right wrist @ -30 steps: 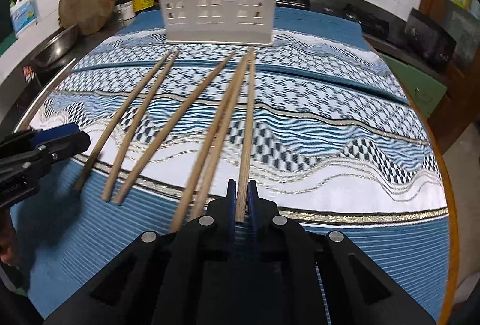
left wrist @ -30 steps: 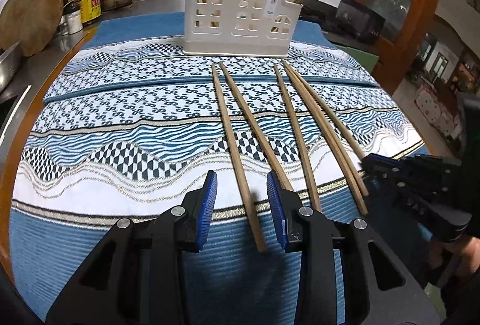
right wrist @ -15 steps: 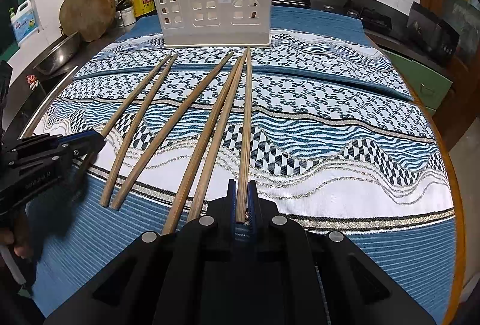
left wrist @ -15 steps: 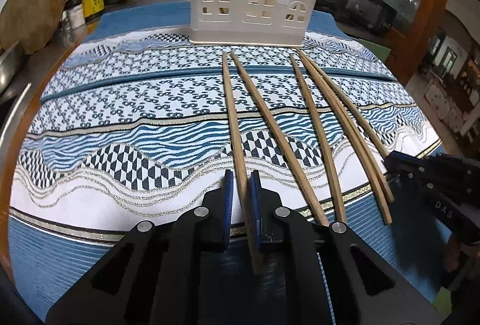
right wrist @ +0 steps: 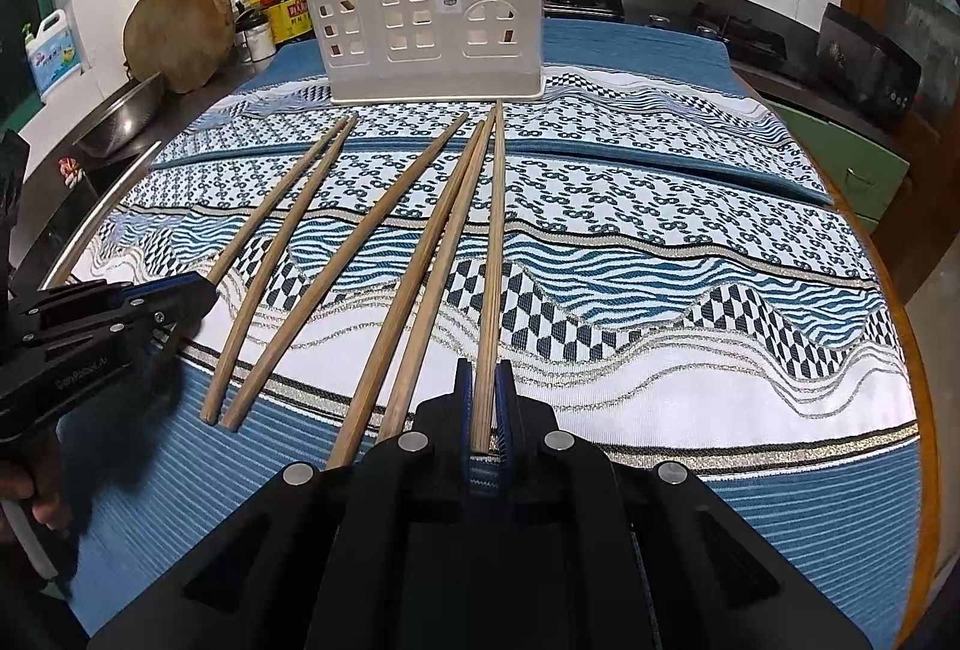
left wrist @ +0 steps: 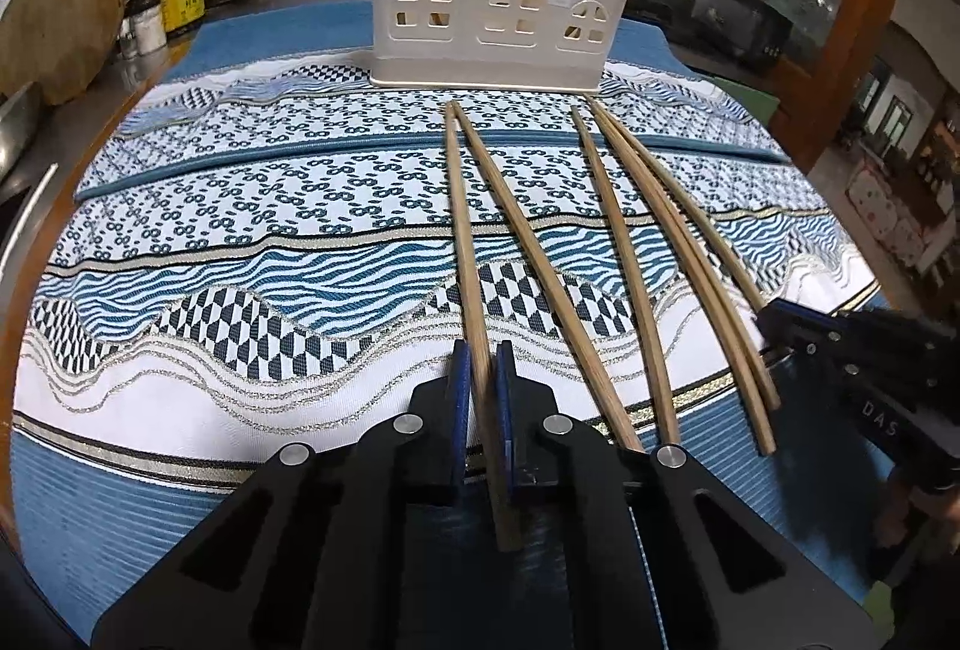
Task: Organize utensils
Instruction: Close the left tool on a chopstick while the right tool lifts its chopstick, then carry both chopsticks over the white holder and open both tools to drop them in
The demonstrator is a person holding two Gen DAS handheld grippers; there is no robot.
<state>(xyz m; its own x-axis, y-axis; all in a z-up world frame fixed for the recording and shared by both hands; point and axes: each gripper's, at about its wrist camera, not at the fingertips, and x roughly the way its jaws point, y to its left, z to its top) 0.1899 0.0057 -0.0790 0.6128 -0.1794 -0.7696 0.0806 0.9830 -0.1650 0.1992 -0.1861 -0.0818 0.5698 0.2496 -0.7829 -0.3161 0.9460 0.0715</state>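
Both claws are clamped on chopsticks lying on the desk: left claw (left wrist: 480, 392) on the leftmost chopstick (left wrist: 465, 242), right claw (right wrist: 482, 404) on the rightmost chopstick (right wrist: 493, 254). Each should be lifted level, then tipped upright before entering the white holder (right wrist: 420, 26), keeping clear of the four loose sticks between.

Six long wooden chopsticks (right wrist: 384, 236) lie fanned on the patterned cloth (right wrist: 690, 254), thin tips toward the cream house-shaped holder (right wrist: 432, 14) standing upright at the cloth's far edge, more chopsticks upright inside
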